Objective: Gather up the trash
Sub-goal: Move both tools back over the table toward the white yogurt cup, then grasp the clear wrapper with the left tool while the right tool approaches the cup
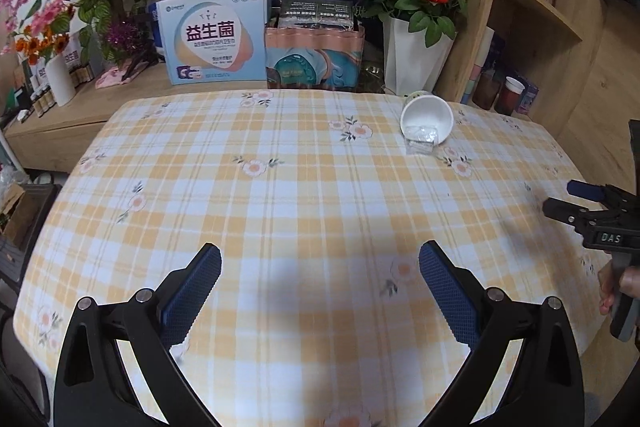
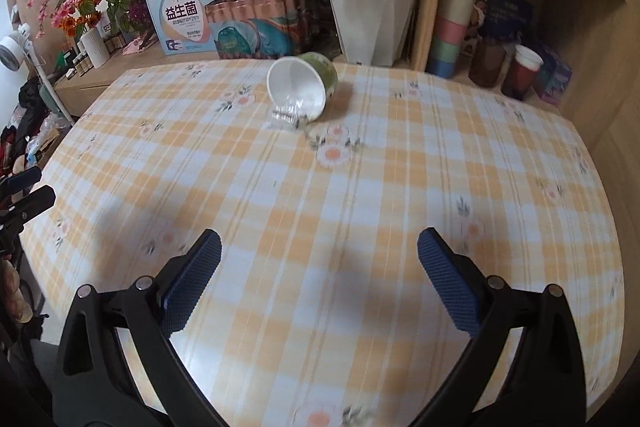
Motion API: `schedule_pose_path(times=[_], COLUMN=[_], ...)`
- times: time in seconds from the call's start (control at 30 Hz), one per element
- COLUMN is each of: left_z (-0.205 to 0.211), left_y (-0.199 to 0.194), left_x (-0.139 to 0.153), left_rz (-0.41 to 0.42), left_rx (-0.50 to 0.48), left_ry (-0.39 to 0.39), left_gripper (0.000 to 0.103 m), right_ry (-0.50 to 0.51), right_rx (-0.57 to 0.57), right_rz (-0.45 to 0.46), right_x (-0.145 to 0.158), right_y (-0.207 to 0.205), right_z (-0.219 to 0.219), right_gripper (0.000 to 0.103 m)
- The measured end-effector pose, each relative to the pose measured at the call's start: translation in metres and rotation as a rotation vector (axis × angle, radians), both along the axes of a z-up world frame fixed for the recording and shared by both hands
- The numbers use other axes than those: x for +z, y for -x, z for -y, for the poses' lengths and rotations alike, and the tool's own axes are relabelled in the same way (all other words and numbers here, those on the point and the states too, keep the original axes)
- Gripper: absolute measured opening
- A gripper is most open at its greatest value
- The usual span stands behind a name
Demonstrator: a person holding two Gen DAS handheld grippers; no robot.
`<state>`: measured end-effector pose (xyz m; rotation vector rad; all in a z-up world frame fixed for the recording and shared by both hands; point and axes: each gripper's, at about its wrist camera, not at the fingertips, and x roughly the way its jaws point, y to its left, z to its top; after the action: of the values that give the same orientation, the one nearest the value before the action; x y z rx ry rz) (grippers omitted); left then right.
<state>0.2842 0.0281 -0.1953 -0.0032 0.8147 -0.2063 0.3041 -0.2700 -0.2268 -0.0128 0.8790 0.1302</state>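
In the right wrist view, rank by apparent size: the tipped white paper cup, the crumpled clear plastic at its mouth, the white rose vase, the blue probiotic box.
1. White rose vase
2. Blue probiotic box, close to the vase; its right part is hidden
3. Tipped white paper cup, nearer the camera, so flattered
4. Crumpled clear plastic

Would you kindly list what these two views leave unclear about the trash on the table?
- Clear wrapper at the tipped paper cup's mouth: too small and blurred, both views; what it is stays uncertain.
- Cup's interior: partly hidden by its own wall.
- No bin visible; the table's near edge is cut off by the frames.
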Motion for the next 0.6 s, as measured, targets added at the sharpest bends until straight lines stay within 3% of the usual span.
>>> schedule_pose_path(times=[0.13, 0.43, 0.6], left_z=[0.021, 0.121, 0.158], left_y=[-0.049, -0.143, -0.175], left_x=[-0.008, -0.036, -0.058], left_rz=[-0.025, -0.095, -0.108], left_rx=[-0.033, -0.206, -0.248], left_ry=[0.037, 0.092, 0.074], left_gripper=[0.095, 0.065, 0.065], right_ry=[0.022, -0.001, -0.055], right_rx=[0.008, -0.012, -0.063], right_rz=[0.01, -0.014, -0.036], right_x=[-0.007, -0.04, -0.054], right_y=[-0.043, -0.094, -0.102], right_z=[0.003, 0.033, 0.062], right_gripper=[0.097, 0.097, 0.097])
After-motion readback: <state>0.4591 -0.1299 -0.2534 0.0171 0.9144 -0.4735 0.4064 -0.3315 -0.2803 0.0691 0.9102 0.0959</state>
